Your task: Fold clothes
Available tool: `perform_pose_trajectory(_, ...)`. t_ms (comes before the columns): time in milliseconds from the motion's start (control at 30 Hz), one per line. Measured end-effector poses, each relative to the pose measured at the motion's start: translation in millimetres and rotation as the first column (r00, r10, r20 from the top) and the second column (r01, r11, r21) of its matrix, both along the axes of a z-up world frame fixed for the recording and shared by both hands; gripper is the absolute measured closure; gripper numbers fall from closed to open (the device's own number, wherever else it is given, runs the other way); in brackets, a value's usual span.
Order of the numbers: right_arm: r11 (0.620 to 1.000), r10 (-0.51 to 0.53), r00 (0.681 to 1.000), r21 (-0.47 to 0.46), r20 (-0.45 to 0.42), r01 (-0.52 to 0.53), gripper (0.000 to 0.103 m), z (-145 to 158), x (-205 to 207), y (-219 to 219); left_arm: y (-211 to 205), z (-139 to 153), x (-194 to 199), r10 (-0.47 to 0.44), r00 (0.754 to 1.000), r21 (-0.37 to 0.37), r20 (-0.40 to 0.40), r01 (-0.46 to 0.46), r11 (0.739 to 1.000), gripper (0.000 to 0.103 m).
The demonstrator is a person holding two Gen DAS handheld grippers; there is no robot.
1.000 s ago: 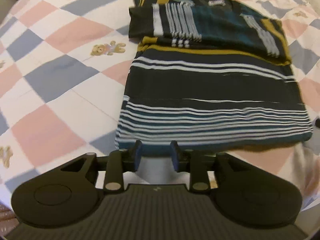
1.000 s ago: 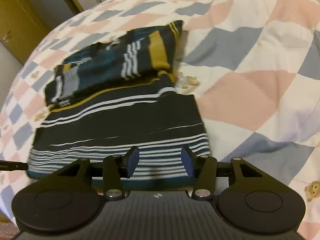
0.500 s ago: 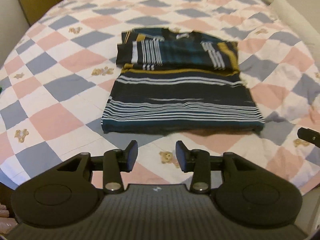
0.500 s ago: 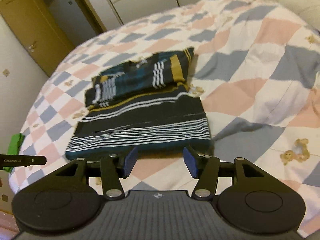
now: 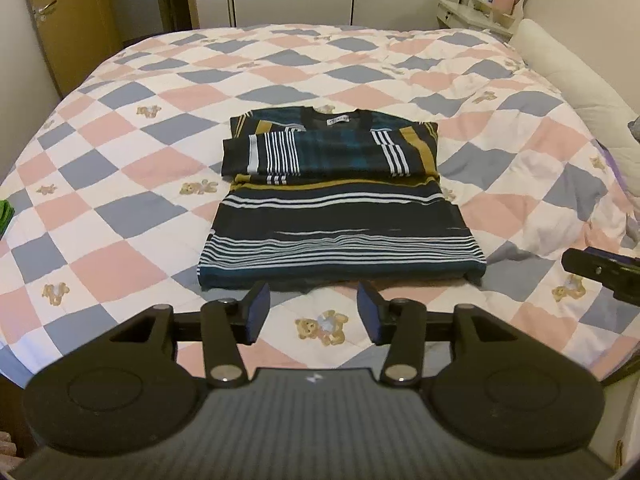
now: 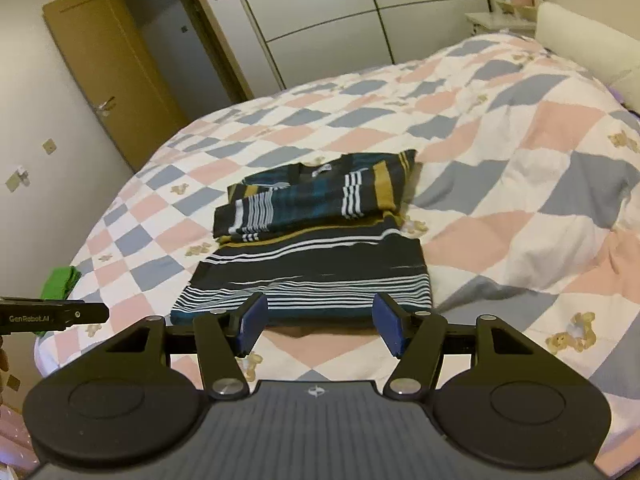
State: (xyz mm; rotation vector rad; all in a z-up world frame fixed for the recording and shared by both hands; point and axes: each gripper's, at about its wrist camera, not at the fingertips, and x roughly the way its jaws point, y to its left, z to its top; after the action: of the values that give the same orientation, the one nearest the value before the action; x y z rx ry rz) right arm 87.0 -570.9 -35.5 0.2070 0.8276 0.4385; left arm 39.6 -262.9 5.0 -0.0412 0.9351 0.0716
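A dark striped shirt (image 5: 340, 216) with teal, white and mustard bands lies flat on the bed, its sleeves folded across the chest below the collar. It also shows in the right wrist view (image 6: 312, 256). My left gripper (image 5: 312, 312) is open and empty, held back above the bed short of the shirt's hem. My right gripper (image 6: 318, 326) is open and empty, also back from the hem. The right gripper's tip (image 5: 600, 270) shows at the left view's right edge, and the left gripper's tip (image 6: 52, 316) at the right view's left edge.
The bed carries a pink, blue and white checked quilt (image 5: 120, 184) with teddy bears. A green cloth (image 6: 60, 282) lies at the bed's left edge. A white headboard cushion (image 5: 576, 80) is on the right. A wooden door (image 6: 108, 80) and wardrobe stand behind.
Both grippers have pulled back and up from the shirt's hem, so the whole bed and room now show. Both sets of jaws have opened wider. The shirt has not moved.
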Motion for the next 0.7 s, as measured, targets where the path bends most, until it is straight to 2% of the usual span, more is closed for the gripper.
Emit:
perform_pose_trajectory(67, 1.0, 0.008, 1.0, 0.001, 0.012, -0.008, 0.04, 4, 1, 1, 3, -3, 1, -0.014, 1.0, 0.0, 0.009, 0.014, 1.0, 0.057)
perform_pose_trajectory(200, 0.999, 0.027, 0.999, -0.027, 0.033, -0.026, 0.037, 2, 3, 5, 9, -27, 6, -0.084, 0.996, 0.076, 0.007, 0.083, 0.994, 0.052)
perform_pose_trajectory(300, 0.99, 0.072, 0.997, -0.122, 0.039, -0.066, 0.035, -15, 6, 10, 19, -64, 13, -0.136, 0.99, 0.161, -0.035, 0.14, 0.977, 0.052)
perform_pose_trajectory(367, 0.97, 0.125, 0.991, -0.216, 0.039, -0.113, 0.035, -34, 9, 17, 23, -92, 17, -0.185, 0.98, 0.255, -0.067, 0.196, 0.947, 0.052)
perform_pose_trajectory(433, 0.938, 0.177, 0.984, -0.307, 0.033, -0.159, 0.035, -52, 11, 25, 25, -118, 24, -0.232, 0.966, 0.356, -0.111, 0.257, 0.898, 0.051)
perform_pose_trajectory(500, 0.896, 0.228, 0.973, -0.396, 0.022, -0.201, 0.034, -70, 13, 32, 28, -148, 33, -0.289, 0.943, 0.464, -0.166, 0.333, 0.821, 0.048)
perform_pose_trajectory(533, 0.871, 0.254, 0.967, -0.439, 0.014, -0.222, 0.034, -79, 14, 36, 28, -160, 35, -0.318, 0.93, 0.501, -0.186, 0.368, 0.783, 0.043)
perform_pose_trajectory(667, 0.7, 0.42, 0.907, -0.633, -0.012, -0.332, 0.033, -123, 21, 68, 33, -206, 46, -0.481, 0.835, 0.618, -0.267, 0.531, 0.579, 0.04)
perform_pose_trajectory(700, 0.656, 0.455, 0.89, -0.669, -0.018, -0.349, 0.033, -133, 24, 76, 36, -215, 49, -0.507, 0.815, 0.629, -0.28, 0.555, 0.544, 0.038)
